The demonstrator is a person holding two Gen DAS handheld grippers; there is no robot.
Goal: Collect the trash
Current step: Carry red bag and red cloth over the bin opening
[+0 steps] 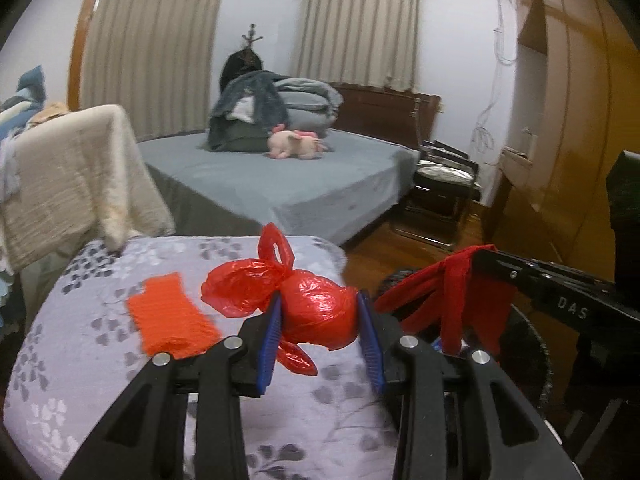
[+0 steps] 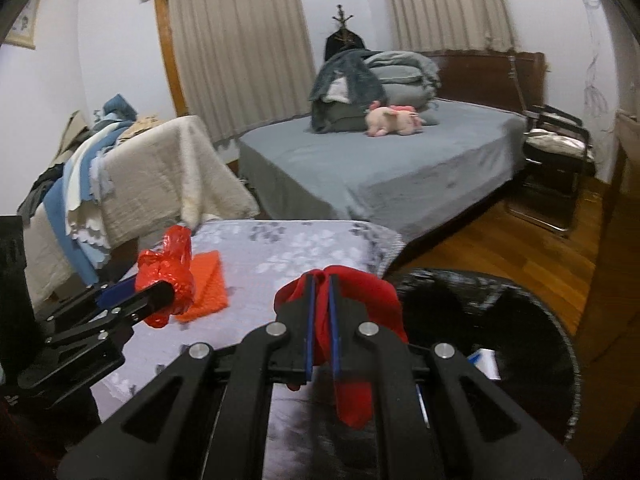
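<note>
My left gripper [image 1: 320,320] is shut on a knotted red plastic bag [image 1: 312,308] and holds it just above the floral-patterned surface [image 1: 120,360]. The bag also shows in the right wrist view [image 2: 168,276]. My right gripper [image 2: 322,308] is shut on a red cloth [image 2: 352,300] that hangs down over the rim of a black trash bin [image 2: 500,320]. The cloth also shows in the left wrist view [image 1: 448,300]. An orange knitted piece [image 1: 172,320] lies flat on the patterned surface, left of the bag.
A grey bed [image 1: 280,176] with piled clothes and a pink plush toy [image 1: 296,144] stands behind. A cream-covered piece of furniture [image 1: 72,176] is at the left. A black chair [image 1: 444,188] and wooden wardrobe [image 1: 568,128] stand at the right. The bin holds a white-blue item [image 2: 484,362].
</note>
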